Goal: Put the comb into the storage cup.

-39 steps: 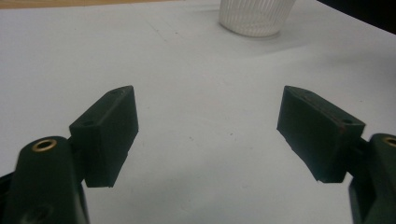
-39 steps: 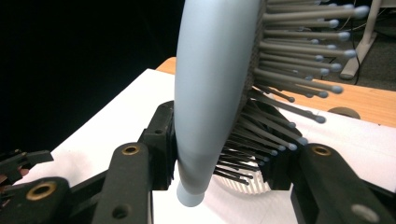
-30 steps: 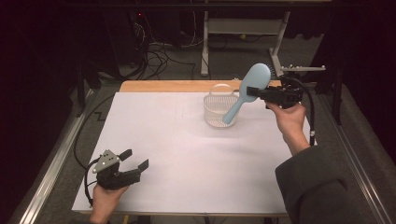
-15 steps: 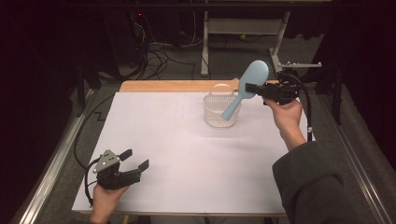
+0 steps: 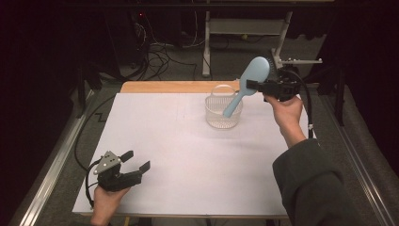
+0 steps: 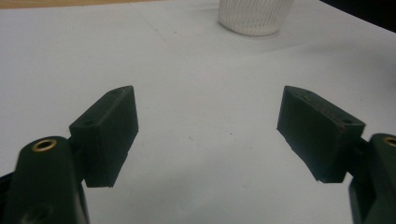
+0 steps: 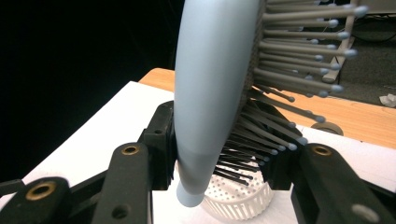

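The high view looked forward and down from above the person's side onto the white paper-covered table (image 5: 188,141), taking in all of it from a distance. The left gripper view rode low and close behind the 2 black jaws of the left gripper (image 6: 205,135), facing level across the table; ahead of that claw, at the top edge, stood the clear ribbed plastic basket (image 6: 254,16). The right gripper view sat close behind the right gripper (image 7: 219,154), looking along its jaws past the pale blue plastic hairbrush (image 7: 210,93) clamped between them, down onto the same basket (image 7: 238,198). All 3 views shared basket and tabletop.
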